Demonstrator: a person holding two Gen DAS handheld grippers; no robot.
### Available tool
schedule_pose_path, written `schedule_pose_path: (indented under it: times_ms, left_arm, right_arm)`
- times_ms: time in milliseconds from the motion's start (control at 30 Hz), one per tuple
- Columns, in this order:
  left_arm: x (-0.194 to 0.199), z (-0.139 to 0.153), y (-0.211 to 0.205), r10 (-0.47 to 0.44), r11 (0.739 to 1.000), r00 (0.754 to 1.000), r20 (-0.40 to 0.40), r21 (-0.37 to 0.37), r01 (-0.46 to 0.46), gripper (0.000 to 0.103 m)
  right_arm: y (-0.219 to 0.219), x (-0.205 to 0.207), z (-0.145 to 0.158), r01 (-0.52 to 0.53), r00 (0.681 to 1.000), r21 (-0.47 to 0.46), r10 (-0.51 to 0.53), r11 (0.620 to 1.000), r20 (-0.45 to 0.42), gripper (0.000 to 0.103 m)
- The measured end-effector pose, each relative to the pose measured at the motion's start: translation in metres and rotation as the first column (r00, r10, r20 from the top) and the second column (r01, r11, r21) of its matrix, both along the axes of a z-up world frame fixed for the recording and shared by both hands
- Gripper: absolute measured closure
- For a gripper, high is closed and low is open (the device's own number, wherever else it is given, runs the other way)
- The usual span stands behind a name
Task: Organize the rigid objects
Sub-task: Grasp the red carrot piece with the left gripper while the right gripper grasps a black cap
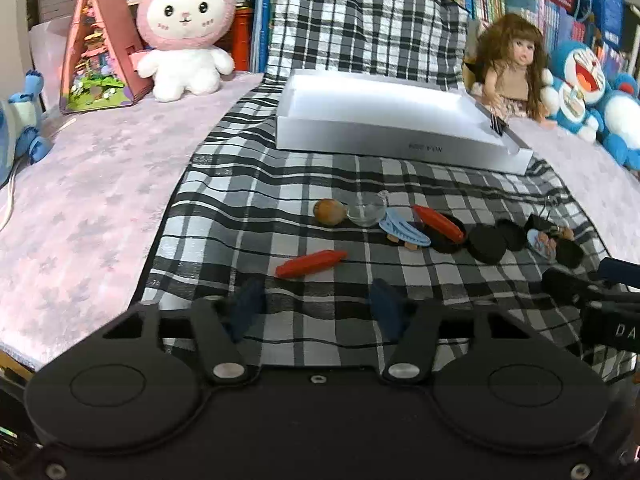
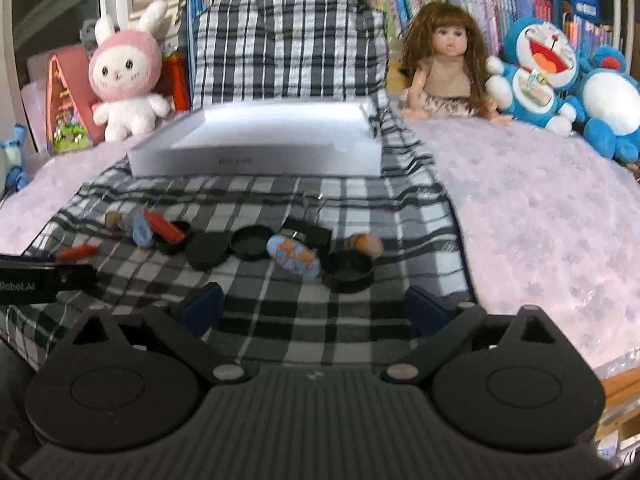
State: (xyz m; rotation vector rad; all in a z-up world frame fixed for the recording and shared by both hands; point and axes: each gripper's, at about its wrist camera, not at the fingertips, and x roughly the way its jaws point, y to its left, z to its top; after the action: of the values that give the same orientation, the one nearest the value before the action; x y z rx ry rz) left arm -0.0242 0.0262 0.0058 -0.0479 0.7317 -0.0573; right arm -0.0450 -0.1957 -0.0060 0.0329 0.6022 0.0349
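Note:
Small rigid items lie in a row on the black-and-white plaid cloth (image 1: 280,192): a red stick (image 1: 310,264), a brown nut (image 1: 329,211), a clear glass piece (image 1: 366,212), a blue clip (image 1: 402,227), a second red stick (image 1: 438,222), black round lids (image 2: 248,243) and a blue oval picture piece (image 2: 294,255). A white open box (image 1: 384,114) sits behind them. My left gripper (image 1: 316,306) is open and empty just short of the red stick. My right gripper (image 2: 316,306) is open and empty before a black lid (image 2: 348,270).
A pink bunny plush (image 1: 186,28) and a toy house (image 1: 98,48) stand at the back left. A doll (image 2: 444,62) and blue cat plushes (image 2: 536,72) stand at the back right. Pink cloth (image 2: 540,208) covers both sides. A plaid bag (image 2: 288,40) stands behind the box.

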Motion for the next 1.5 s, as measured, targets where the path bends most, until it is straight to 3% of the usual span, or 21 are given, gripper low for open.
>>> schedule_pose_path:
  times_ms: [133,200,467,767,1400,1500]
  left_arm:
    - [-0.002,0.004,0.005,0.005,0.999,1.000,0.019,-0.051,-0.004,0.063]
    - [-0.002,0.005,0.005,0.003,0.998,1.000,0.026,-0.065,-0.001,0.064]
    - [0.004,-0.001,-0.003,0.020,1.000,0.999,0.042,0.004,-0.020,0.060]
    - [0.012,-0.007,-0.007,-0.004,1.000,0.998,0.056,-0.001,0.004,0.056]
    - [0.011,-0.014,-0.018,-0.034,0.994,0.993,0.115,0.108,0.021,0.055]
    - [0.010,-0.015,-0.019,-0.036,0.992,0.992,0.124,0.123,0.021,0.055]
  right_arm:
    - [-0.006,0.001,0.004,0.010,1.000,-0.030,-0.010,1.000,0.026,0.017]
    - [-0.010,0.003,0.005,0.018,1.000,-0.033,-0.017,0.999,0.025,0.022]
    - [-0.016,0.009,0.000,0.024,1.000,-0.029,-0.024,0.999,0.002,0.051]
    - [-0.011,0.012,-0.001,0.007,1.000,-0.038,-0.007,0.999,0.003,0.059]
    - [-0.008,0.016,-0.006,-0.005,1.000,-0.064,0.004,0.998,-0.003,0.061]
    - [-0.007,0.016,-0.006,-0.008,1.000,-0.064,0.008,0.998,-0.002,0.065]
